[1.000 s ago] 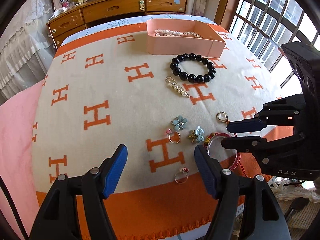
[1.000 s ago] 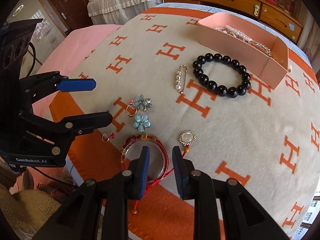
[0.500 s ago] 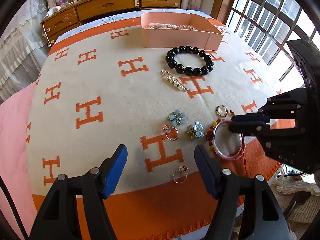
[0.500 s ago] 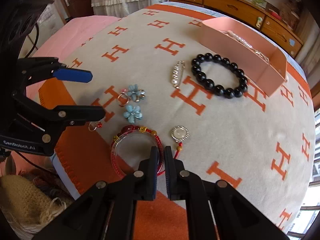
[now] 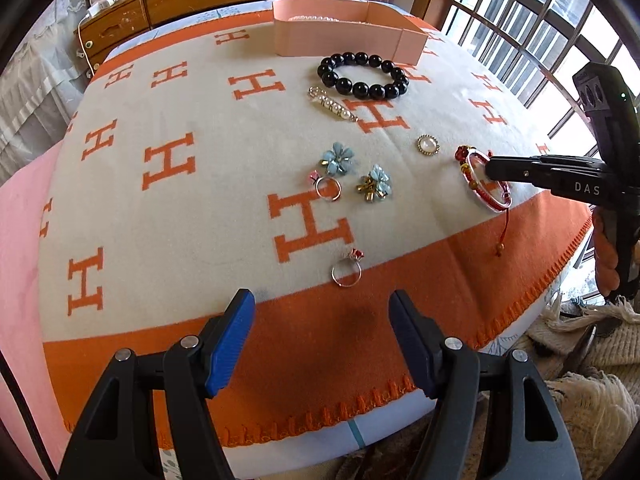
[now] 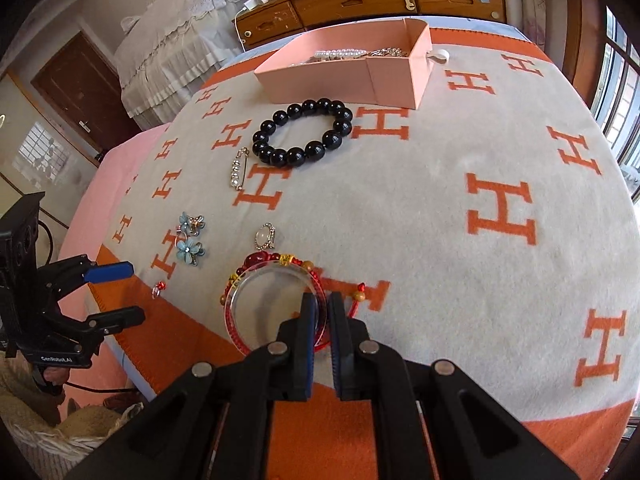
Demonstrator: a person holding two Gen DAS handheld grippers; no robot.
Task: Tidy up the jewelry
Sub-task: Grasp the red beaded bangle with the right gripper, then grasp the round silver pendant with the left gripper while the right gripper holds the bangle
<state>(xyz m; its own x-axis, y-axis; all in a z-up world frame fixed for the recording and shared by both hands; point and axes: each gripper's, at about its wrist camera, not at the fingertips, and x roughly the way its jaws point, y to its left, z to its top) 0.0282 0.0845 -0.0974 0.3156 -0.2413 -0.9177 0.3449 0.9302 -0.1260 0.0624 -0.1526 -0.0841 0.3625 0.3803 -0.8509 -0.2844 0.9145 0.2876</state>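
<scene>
Bright daylight enters through the barred window point(image 5: 532, 36); its panes glare white. The blanket point(image 6: 420, 208) is evenly lit, with only soft, faint shadows. Both views are sharp, bowed by fisheye distortion, and black at the corners.

2 black plastic grippers, left gripper point(image 5: 322, 334) and right gripper point(image 6: 320, 322): blue pads, silver bolts, white lettering.

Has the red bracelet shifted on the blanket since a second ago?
Yes. The red bracelet, now pinched by the right gripper, has tilted up and slid away from the flower earring, ending farther from it, on the round brooch's other side.
</scene>
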